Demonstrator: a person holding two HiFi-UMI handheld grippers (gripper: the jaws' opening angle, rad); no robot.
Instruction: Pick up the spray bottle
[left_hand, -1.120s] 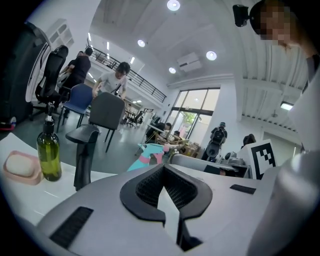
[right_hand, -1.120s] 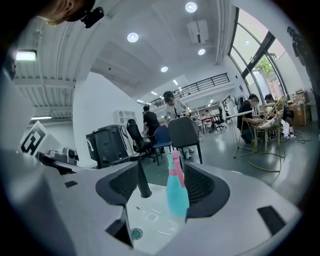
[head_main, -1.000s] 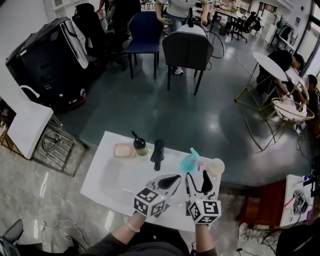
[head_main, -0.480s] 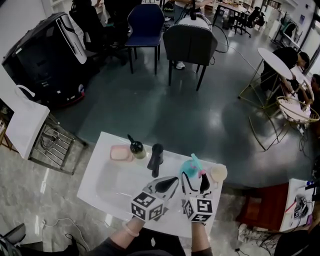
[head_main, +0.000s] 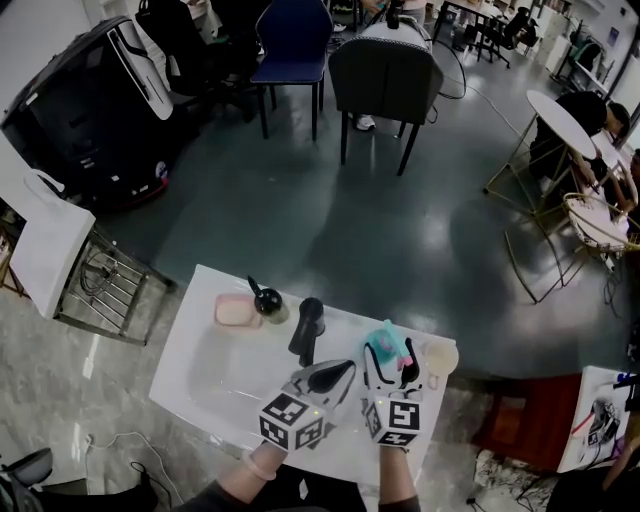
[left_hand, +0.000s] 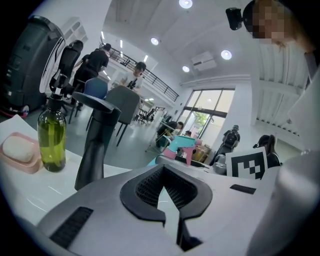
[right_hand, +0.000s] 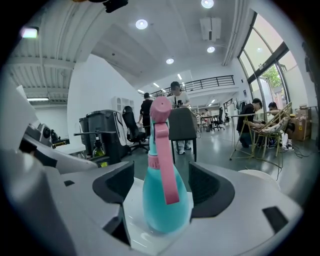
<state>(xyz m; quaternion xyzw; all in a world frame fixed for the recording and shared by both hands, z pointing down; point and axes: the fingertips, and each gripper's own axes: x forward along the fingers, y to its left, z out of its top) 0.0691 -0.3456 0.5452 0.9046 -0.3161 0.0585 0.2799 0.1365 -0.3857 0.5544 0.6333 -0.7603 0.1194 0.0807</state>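
In the approach step, the right gripper, jaws just spread wide, straddles the teal spray bottle at lower centre without pinching it, while the left gripper stays out of it with jaws together; next it likely needs a squeeze and lift.

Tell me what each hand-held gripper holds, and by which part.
Nothing held. The right hand-held gripper, jaws just opened wide, flanks the spray bottle at its teal body without pressing; the left hand-held gripper is shut, empty.

No readable text, brand, number, sign. Only coded black-white square markers on left claw cube, right claw cube.
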